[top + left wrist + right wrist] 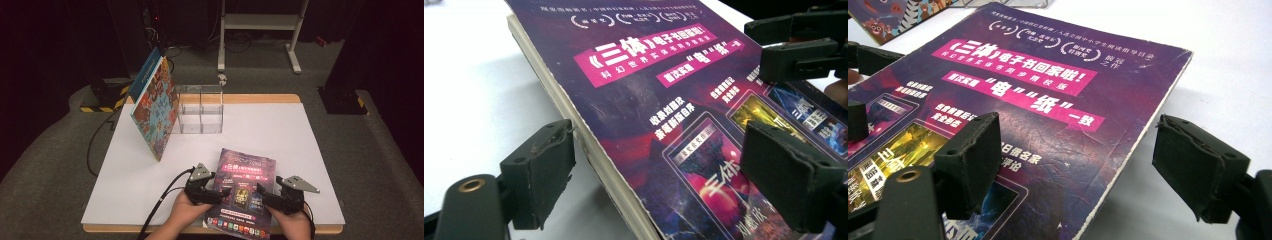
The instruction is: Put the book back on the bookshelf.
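Observation:
A purple paperback (243, 167) with pink title bands lies flat on the white table (280, 130), and its near end reaches the table's front edge. My left gripper (223, 193) is at the book's left side. In the left gripper view (659, 155) its jaws stand wide apart, one beside the book's (649, 95) left edge and one over the cover, neither pressing. My right gripper (264, 198) is at the book's right side. It is open (1080, 147) and straddles the right edge of the book (1048, 100), one jaw over the cover and one over the bare table.
A colourful picture book (156, 110) leans upright against a clear box (201, 107) at the table's back left, with a blue book (145, 70) behind it. A white stand (260, 22) is on the floor beyond the table.

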Demonstrator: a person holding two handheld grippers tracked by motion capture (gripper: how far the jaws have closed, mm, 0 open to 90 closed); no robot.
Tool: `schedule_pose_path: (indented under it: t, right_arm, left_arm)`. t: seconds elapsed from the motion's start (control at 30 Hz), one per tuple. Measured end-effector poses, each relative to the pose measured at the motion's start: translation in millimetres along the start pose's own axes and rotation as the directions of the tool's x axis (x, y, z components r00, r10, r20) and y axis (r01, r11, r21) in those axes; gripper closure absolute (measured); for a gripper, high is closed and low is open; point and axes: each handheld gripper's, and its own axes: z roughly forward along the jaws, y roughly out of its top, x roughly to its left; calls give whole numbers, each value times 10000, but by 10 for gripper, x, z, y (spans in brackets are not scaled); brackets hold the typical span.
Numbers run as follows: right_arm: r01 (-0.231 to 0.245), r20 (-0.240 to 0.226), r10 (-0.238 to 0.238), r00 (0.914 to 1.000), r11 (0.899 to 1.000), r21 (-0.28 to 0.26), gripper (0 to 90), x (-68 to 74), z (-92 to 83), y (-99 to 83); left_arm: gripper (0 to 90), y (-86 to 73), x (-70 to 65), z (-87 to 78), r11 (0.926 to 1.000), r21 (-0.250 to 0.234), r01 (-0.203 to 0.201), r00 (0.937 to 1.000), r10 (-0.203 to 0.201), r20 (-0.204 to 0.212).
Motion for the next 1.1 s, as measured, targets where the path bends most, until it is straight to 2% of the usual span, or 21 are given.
schedule_pose_path:
  t: [0.07,0.23,0.37,0.53,0.77,0.83,1.1]
  right_arm:
    - [-99,-121,99,9999,10000,-10,188,-4,9,-7]
    - [-503,-423,506,9978,9987,77,173,-21,34,-23]
    - [-861,-685,870,9939,9962,157,164,-55,52,-34]
    - [-1089,-1011,1112,9886,9937,280,163,-71,85,-35]
    - [-675,-729,698,9949,9972,327,163,-24,81,0]
    - [-526,-524,541,9972,9982,295,188,-3,67,12]
    - [-345,-219,350,9991,9991,240,292,9,34,59]
  left_arm:
    - [133,6,21,2,10000,-25,-65,10000,65,-36]
    - [89,20,68,47,9994,126,335,9994,-335,7]
    - [70,23,94,103,9958,276,874,9959,-880,199]
    - [62,9,84,148,9953,356,905,9952,-918,352]
    - [90,30,42,148,9957,544,746,9965,-764,326]
    - [128,46,42,133,9958,458,787,9965,-799,252]
    - [239,80,48,78,9976,211,655,9978,-657,74]
